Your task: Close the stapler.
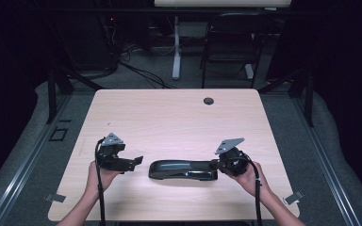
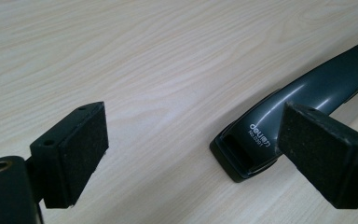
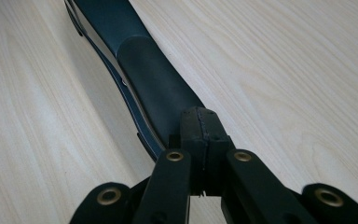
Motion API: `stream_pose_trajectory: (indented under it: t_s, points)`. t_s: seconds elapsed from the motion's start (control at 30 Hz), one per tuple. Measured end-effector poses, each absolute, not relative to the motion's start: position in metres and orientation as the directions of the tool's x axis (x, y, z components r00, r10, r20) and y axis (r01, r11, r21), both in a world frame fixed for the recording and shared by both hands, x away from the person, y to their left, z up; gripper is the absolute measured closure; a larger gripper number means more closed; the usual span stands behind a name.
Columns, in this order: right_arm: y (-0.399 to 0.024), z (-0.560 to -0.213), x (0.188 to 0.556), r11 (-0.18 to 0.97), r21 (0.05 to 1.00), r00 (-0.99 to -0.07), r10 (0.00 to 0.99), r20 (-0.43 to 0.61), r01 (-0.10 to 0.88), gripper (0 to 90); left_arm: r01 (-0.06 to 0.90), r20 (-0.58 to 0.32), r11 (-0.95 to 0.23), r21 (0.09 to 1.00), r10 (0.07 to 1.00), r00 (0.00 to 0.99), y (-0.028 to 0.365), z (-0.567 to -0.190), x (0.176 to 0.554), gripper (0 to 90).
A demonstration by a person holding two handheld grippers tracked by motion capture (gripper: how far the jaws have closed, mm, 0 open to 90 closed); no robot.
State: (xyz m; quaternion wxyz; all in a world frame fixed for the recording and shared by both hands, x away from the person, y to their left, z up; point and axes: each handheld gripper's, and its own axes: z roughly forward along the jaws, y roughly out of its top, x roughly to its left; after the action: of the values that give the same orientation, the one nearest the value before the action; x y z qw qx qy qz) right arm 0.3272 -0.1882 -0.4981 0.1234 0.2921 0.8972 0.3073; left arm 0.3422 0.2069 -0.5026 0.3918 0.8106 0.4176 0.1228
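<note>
Hands are coming in from the bottom of the high view, each holding a gripper over a pale wooden table. A long dark stapler is lying flat near the front edge, lengthwise between the two hands. The left gripper is pointing at the stapler's left end from just beside it, without touching. The right gripper is sitting at the stapler's right end.

Moving to the left gripper view, the left gripper is standing wide open, its two black pads well apart with bare table between them. The stapler is lying ahead and to the right, its printed front end showing beside the right-hand pad, not between the pads.

Turning to the right gripper view, the right gripper is showing its pads pressed flat together, nothing between them. Its tip is resting over the near end of the stapler, which is stretching away up the wood; actual contact is unclear.
</note>
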Motion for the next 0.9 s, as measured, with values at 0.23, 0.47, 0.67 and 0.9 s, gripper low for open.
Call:
stream_pose_trajectory:
  t_s: [0.23, 0.47, 0.67, 0.9]
  points:
    - [-0.192, -0.487, 0.326, 0.603, 0.66, -0.793, 0.609, -0.017, 0.449, 89.1, 0.58, -0.131, -0.346, 0.738, 0.769, 0.625, 0.207, -0.503, 0.342, 9.1]
    - [-0.19, -0.478, 0.326, 0.586, 0.677, -0.778, 0.628, -0.031, 0.446, 80.1, 0.581, -0.129, -0.35, 0.735, 0.769, 0.626, 0.206, -0.503, 0.343, 9.0]
    - [-0.191, -0.475, 0.327, 0.559, 0.683, -0.759, 0.651, -0.011, 0.47, 59.7, 0.579, -0.129, -0.348, 0.737, 0.769, 0.626, 0.207, -0.503, 0.342, 9.1]
    - [-0.2, -0.469, 0.328, 0.535, 0.689, -0.752, 0.659, 0.022, 0.489, 38.9, 0.579, -0.129, -0.349, 0.737, 0.768, 0.628, 0.207, -0.503, 0.342, 9.1]
